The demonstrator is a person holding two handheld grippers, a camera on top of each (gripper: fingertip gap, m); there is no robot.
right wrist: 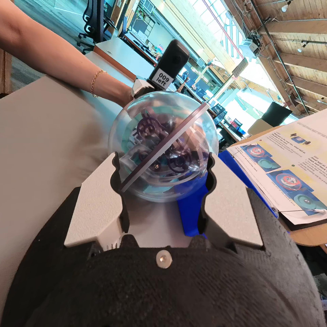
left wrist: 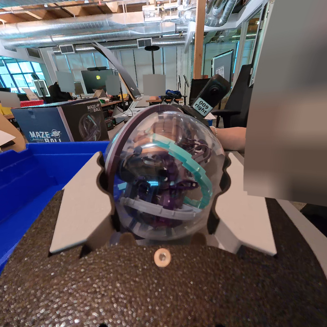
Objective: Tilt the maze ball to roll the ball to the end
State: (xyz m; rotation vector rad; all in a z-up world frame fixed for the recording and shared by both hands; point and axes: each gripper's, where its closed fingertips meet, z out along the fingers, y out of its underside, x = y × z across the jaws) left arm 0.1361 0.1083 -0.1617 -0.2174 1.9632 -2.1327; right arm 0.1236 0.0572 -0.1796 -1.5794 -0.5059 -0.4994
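Maze ball (left wrist: pixel 159 173) being pinched by left gripper (left wrist: pixel 161 177) and right gripper (right wrist: pixel 162 169); probably light, smooth, slippery shell; gripping beside rim.

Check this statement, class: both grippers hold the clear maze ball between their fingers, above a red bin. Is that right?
The bin's colour is wrong: it is blue, not red, as the left wrist view shows. The rest stands: the left gripper and the right gripper both hold the clear maze ball between their fingers.
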